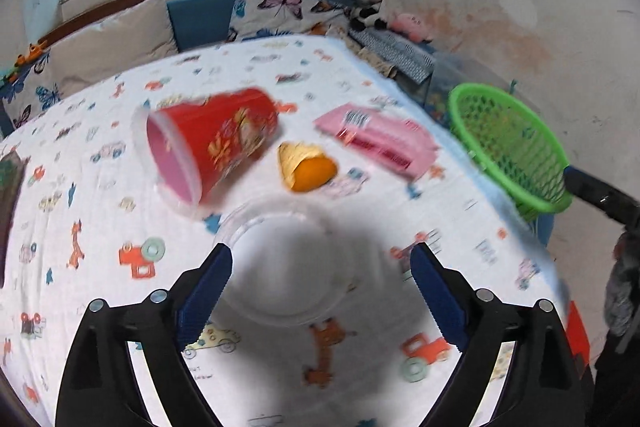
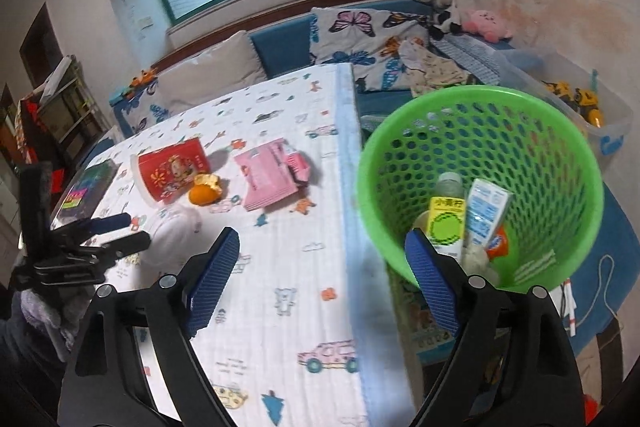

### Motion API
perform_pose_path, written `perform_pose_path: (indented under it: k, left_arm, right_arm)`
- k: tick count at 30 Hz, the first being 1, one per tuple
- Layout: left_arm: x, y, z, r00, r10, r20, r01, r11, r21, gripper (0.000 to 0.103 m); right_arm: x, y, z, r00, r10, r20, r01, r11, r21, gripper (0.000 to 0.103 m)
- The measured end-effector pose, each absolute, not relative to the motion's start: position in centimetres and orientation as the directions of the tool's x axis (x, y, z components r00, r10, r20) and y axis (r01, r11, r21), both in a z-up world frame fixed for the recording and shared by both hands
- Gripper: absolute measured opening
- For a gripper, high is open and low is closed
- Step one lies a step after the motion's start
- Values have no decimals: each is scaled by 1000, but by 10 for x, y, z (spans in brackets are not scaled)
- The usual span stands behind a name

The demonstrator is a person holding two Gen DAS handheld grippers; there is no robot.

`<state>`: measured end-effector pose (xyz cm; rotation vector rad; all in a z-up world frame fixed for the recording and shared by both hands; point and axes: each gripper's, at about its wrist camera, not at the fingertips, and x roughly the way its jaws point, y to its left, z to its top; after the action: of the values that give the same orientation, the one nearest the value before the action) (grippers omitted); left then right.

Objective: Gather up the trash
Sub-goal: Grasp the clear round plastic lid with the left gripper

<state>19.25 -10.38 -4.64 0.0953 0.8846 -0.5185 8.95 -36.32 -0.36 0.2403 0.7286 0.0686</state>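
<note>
- Two handheld grippers work over a table covered by a white cartoon-print cloth (image 1: 100, 187), with a green mesh basket (image 2: 560, 155) just off the table's right edge.
- The left gripper (image 1: 320, 263) has its jaws spread wide, with a clear plastic cup (image 1: 280, 259) lying on the cloth between the blue pads (image 1: 208, 291); the blur hides whether either pad touches it.
- Beyond the cup lie a red paper cup (image 1: 216, 139) on its side, a piece of orange peel (image 1: 308, 167) just to its right, and a pink wrapper (image 1: 380, 139) further right.
- The right gripper (image 2: 322, 247) is likewise released and grips nothing, hovering over the table edge beside the basket.
- Inside the basket sit a yellow-green drink carton (image 2: 444, 223), a blue-and-white tube box (image 2: 484, 211) and other scraps too small to name.
- Behind the table, butterfly-print cushions (image 2: 360, 35) and plush toys (image 2: 444, 3) rest on a blue bench.
</note>
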Motion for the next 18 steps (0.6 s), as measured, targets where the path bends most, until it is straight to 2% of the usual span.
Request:
perform_pose_path:
  k: [9,18]
  left_arm:
    - [202,-101,-68,502,-356,-789,454,884,-110,90]
    - [203,-106,-71,518,-337,-786,469,880,-68,93]
  right_arm:
    - [101,-341,-10,722,168,-672,-20,975,222,92]
    - [110,-328,-17,702,193,-686,-48,973,224,93]
